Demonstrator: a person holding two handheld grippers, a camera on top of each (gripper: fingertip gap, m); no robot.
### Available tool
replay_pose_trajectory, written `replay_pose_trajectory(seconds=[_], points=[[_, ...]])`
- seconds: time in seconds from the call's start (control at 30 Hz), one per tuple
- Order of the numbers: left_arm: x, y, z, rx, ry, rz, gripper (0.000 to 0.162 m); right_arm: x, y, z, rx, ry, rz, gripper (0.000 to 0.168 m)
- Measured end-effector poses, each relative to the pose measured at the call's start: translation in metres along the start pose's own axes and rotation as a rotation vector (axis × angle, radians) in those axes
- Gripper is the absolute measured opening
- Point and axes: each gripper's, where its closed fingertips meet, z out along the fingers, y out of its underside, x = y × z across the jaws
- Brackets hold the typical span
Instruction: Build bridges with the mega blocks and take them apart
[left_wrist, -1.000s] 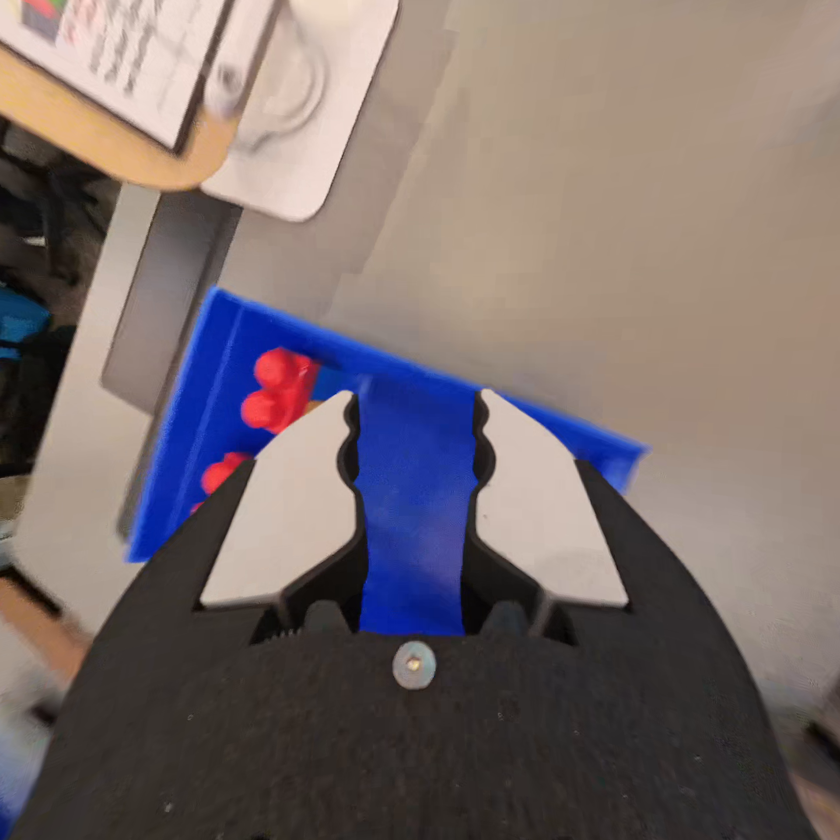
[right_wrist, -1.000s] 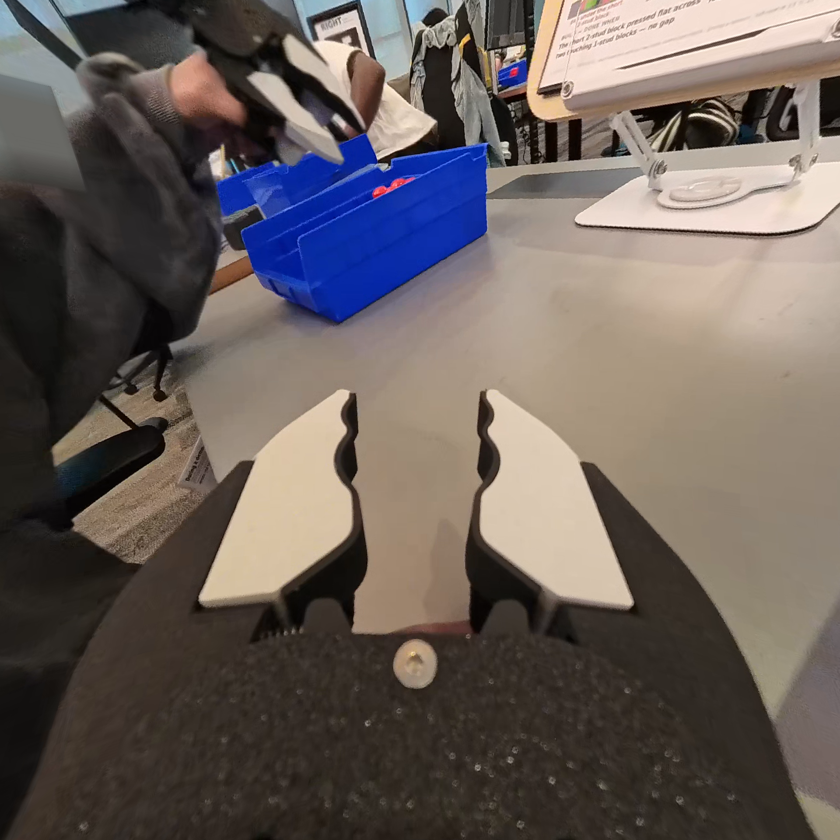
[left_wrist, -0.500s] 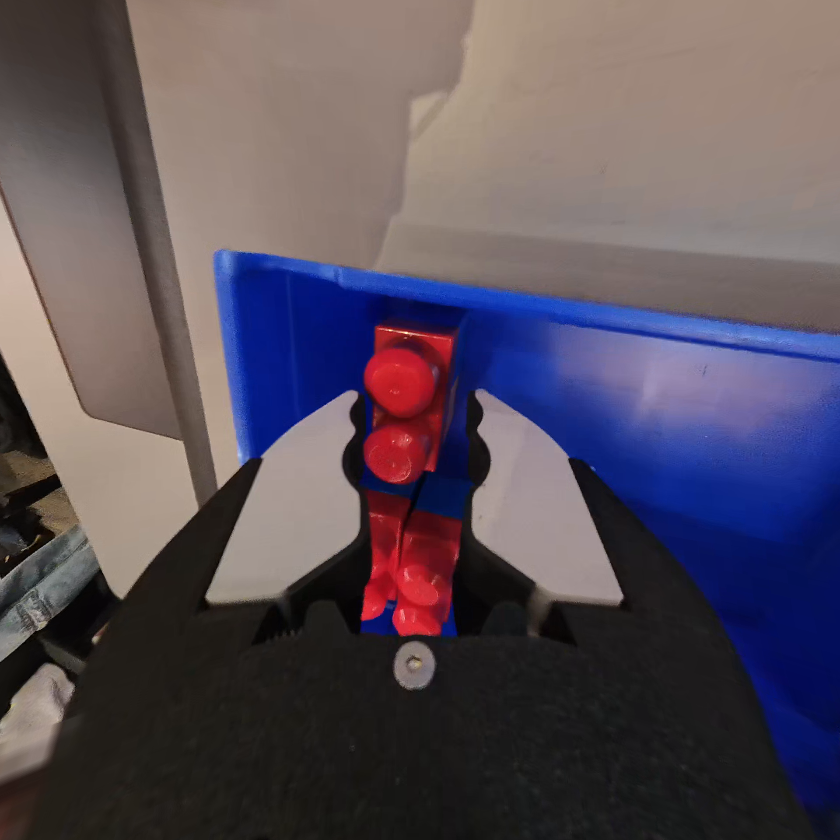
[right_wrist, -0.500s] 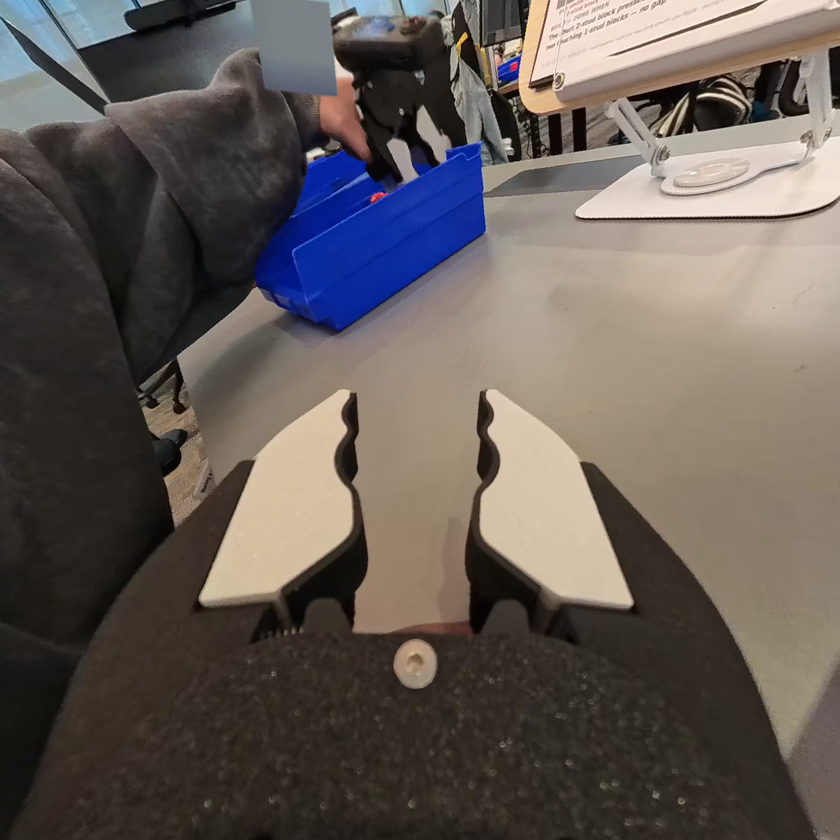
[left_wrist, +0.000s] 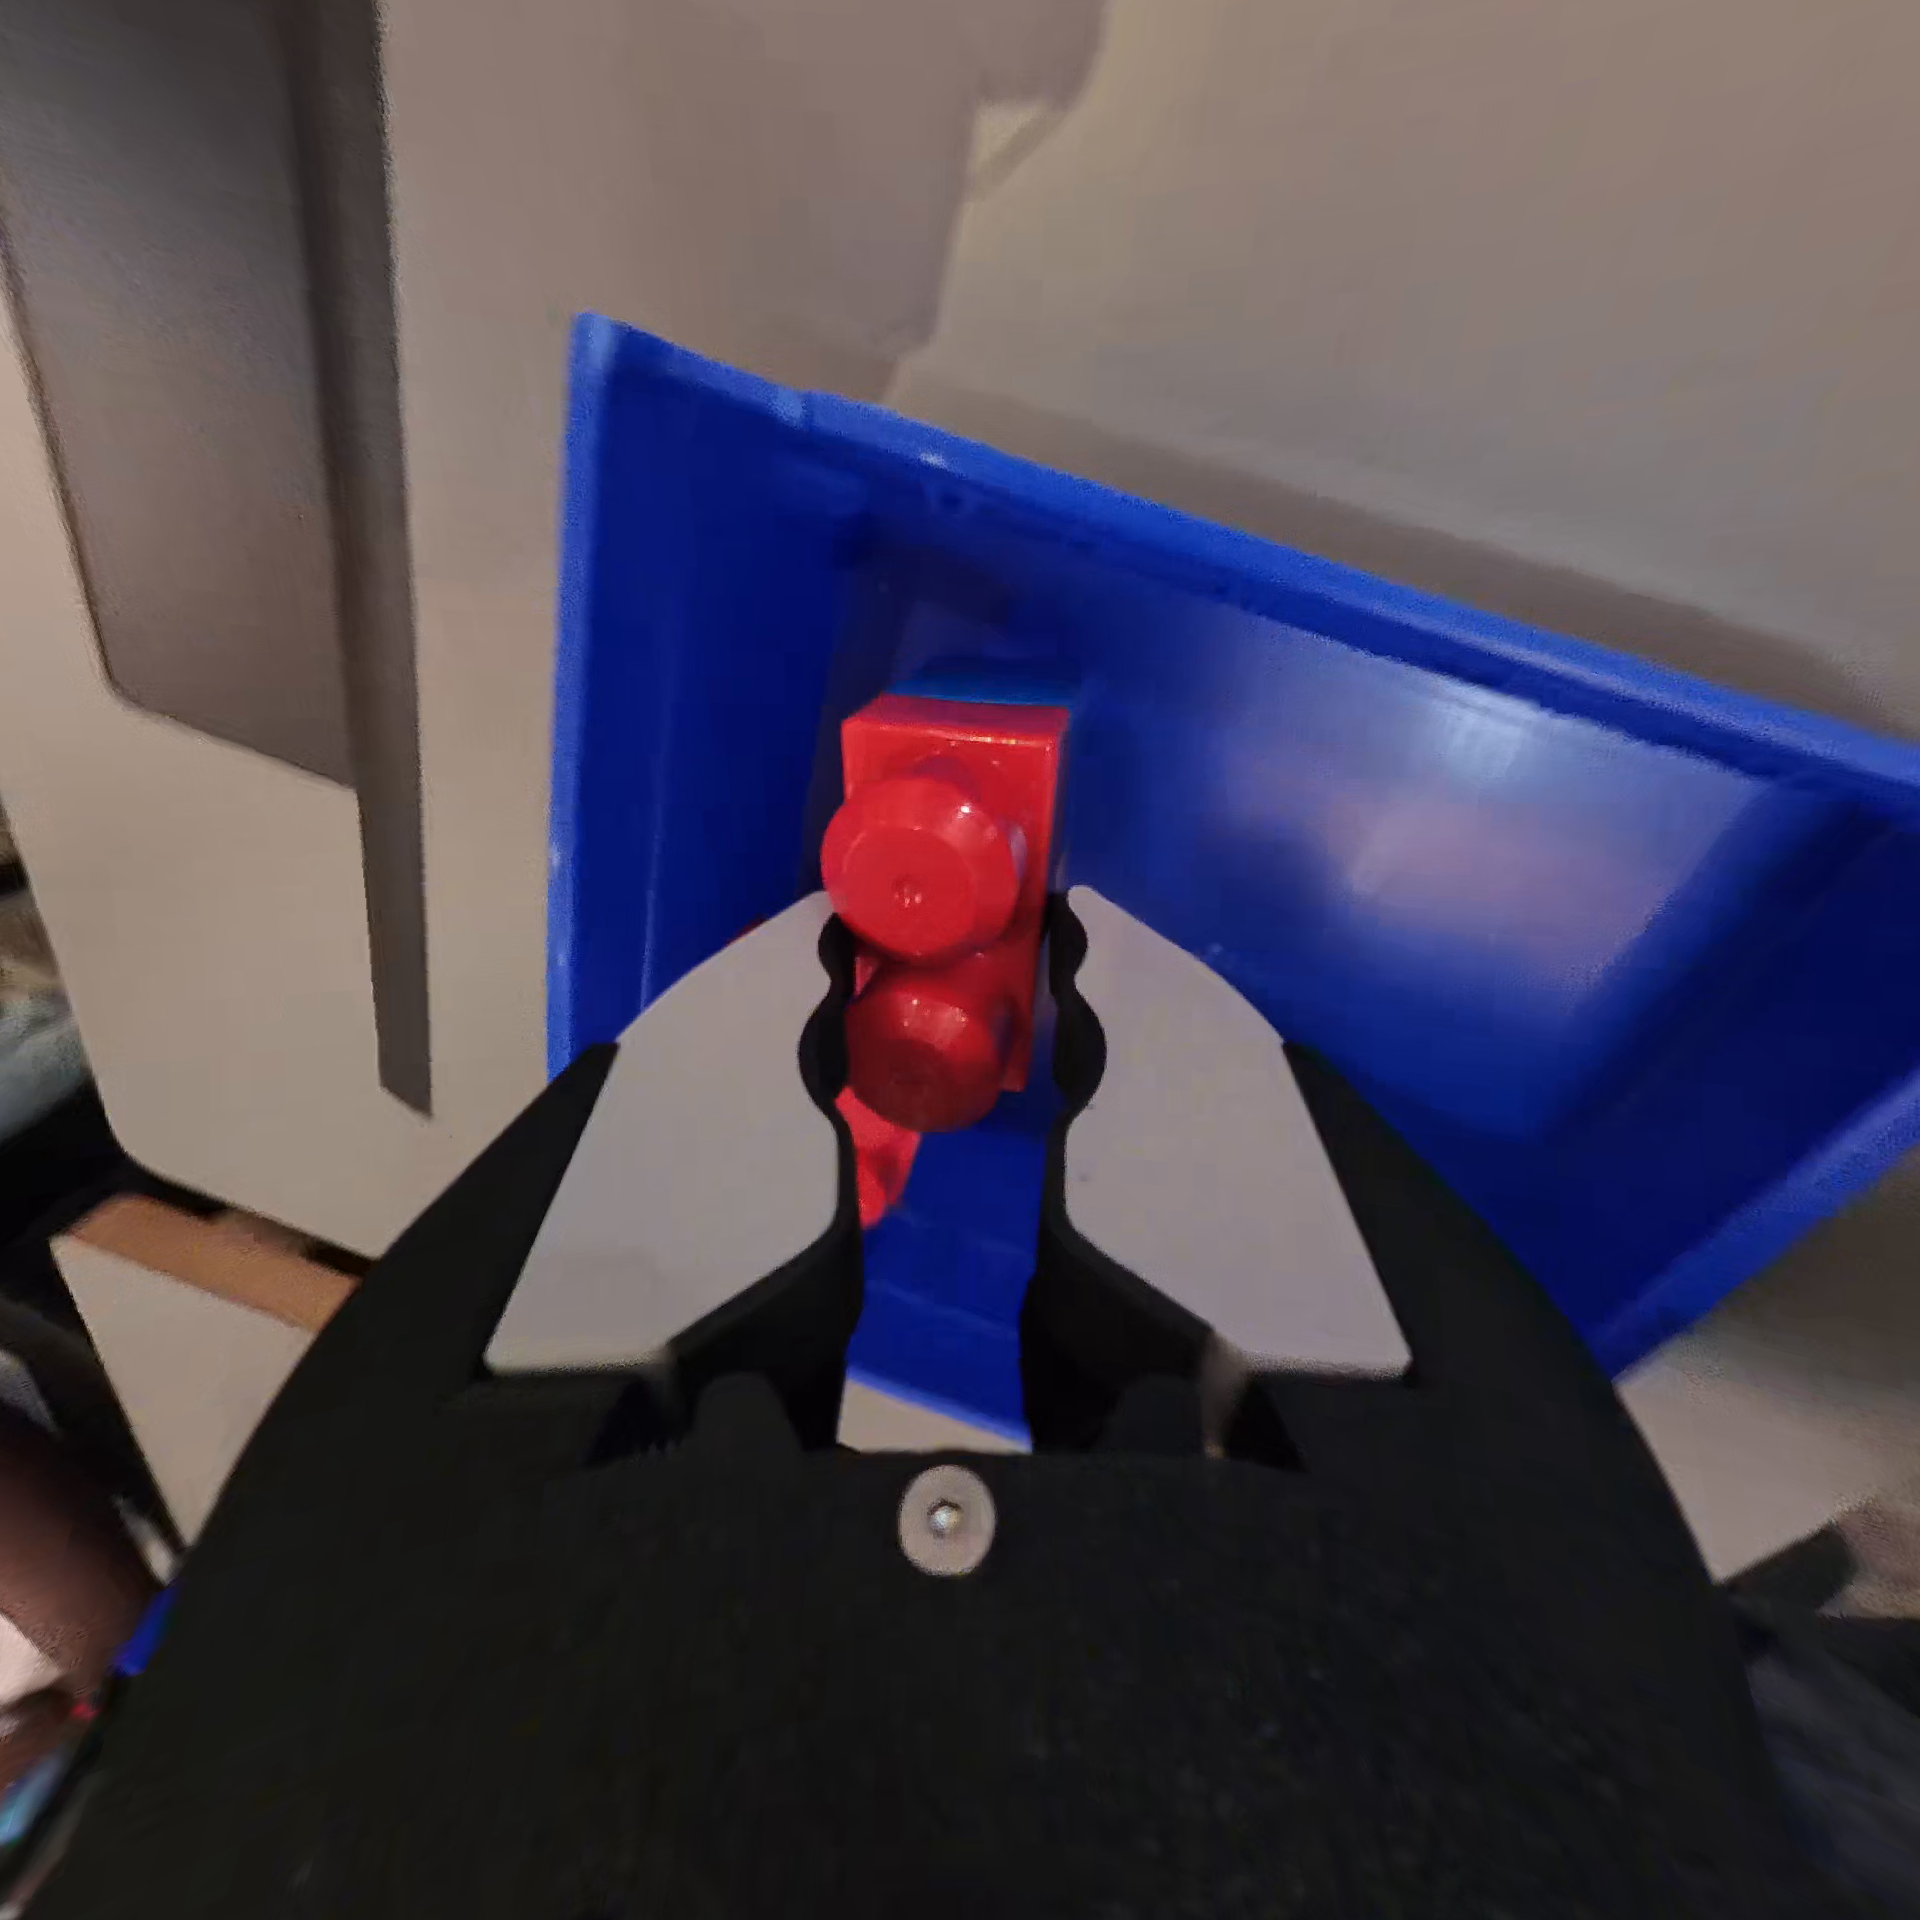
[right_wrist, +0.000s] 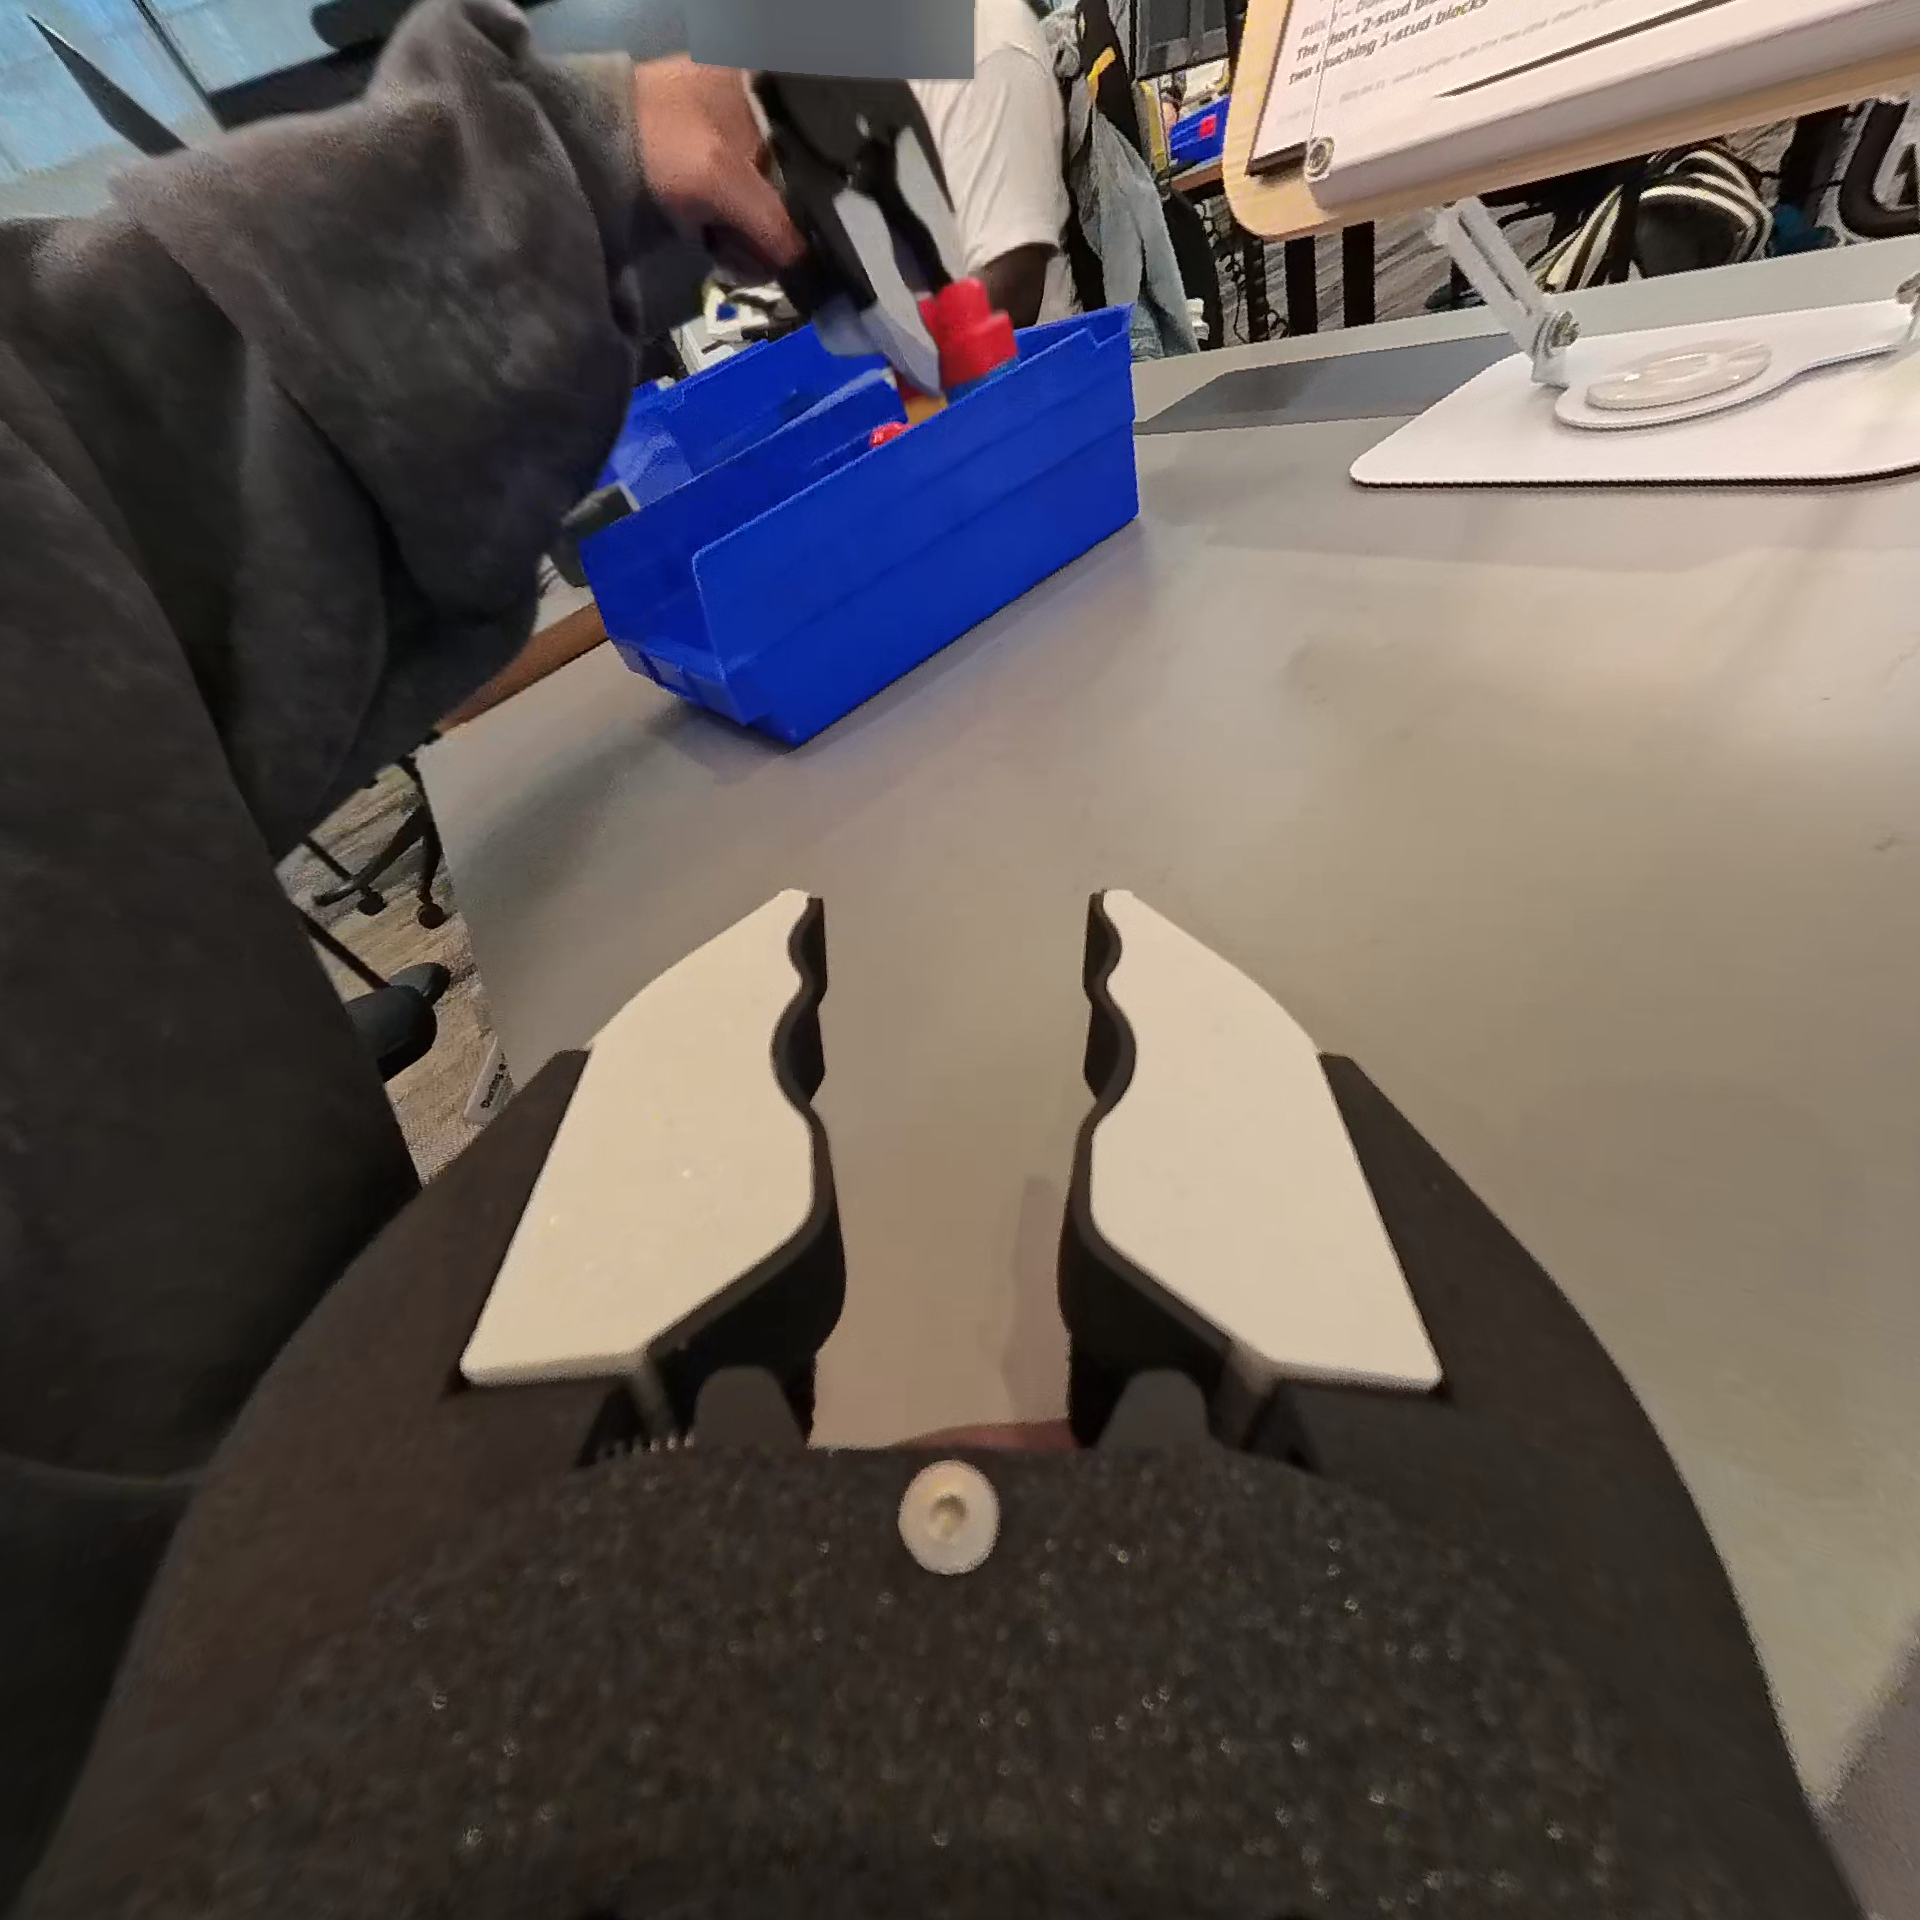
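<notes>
My left gripper (left_wrist: 945, 904) is shut on a red two-stud block (left_wrist: 940, 883), studs facing the camera, and holds it above the blue bin (left_wrist: 1351, 592). Another red block (left_wrist: 883, 1153) lies below in the bin, mostly hidden by my fingers. In the right wrist view the left gripper (right_wrist: 914, 343) holds the red block (right_wrist: 966, 327) just over the far end of the blue bin (right_wrist: 883, 582). My right gripper (right_wrist: 953, 904) is open and empty, low over the grey table (right_wrist: 1351, 831), well short of the bin.
A white stand base (right_wrist: 1621, 416) carries a tilted board with papers (right_wrist: 1558, 83) at the back right. A dark grey mat (right_wrist: 1299, 384) lies behind the bin. The grey sleeve (right_wrist: 260, 468) fills the left side. People and chairs stand behind the table. About 45 cm separates my left fingertips from my right.
My left gripper came down into the bin, shut on the red two-stud block and lifted it above the rim. The right gripper stayed open and barely moved.
</notes>
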Motion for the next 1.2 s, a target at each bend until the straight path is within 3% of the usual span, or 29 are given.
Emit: replay_pose_trajectory(seconds=[0.2, 0.4, 0.6, 0.77, 1.2], points=[[0.067, -0.041, -0.075, 0.172, 0.04, -0.224, 0.035, -0.005, 0.005, 0.007, -0.046, 0.017, -0.072, 0.056], [0.158, -0.109, -0.118, 0.377, 0.212, -0.377, 0.035, 0.004, -0.015, 0.033, -0.15, 0.228, -0.319, 0.085], [0.222, -0.167, -0.105, 0.405, 0.35, -0.343, 0.035, -0.009, -0.061, 0.07, -0.139, 0.317, -0.591, 0.097], [0.253, -0.199, -0.095, 0.399, 0.407, -0.328, 0.035, -0.002, -0.063, 0.091, -0.149, 0.342, -0.624, 0.1], [0.268, -0.217, -0.077, 0.329, 0.399, -0.26, 0.034, 0.029, -0.04, 0.099, -0.246, 0.354, -0.562, 0.095]])
